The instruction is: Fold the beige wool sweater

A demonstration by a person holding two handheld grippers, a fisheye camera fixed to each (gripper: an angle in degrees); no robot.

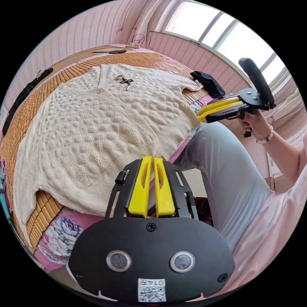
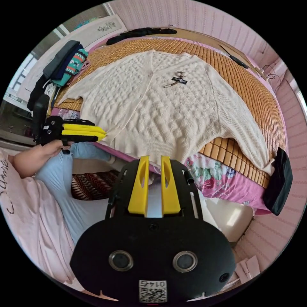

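Sweater lies spread flat, front up and sleeves out, on the bamboo mat covering the bed; its hem runs along the mat's near edge, above the floral sheet. A small tag rests on the chest. No fold is made yet.

Left gripper: jaws nearly together, a narrow slit between them, holding nothing, tips hovering at the hem. In the right gripper view it sits just beside the hem corner.

Right gripper: jaws slightly apart, empty, poised at the hem's middle. In the left gripper view it points at the other hem corner, near a black cloth.

Risks, as judged:
- Jaws this narrow may pinch only one knit layer, so the back stays behind and the fold skews.
- Bulky, stretchy knit may sag or distort if lifted from the hem alone.
- Hem near the bed edge could slide off if pulled toward the person.
- Loose tag may get trapped in the fold.
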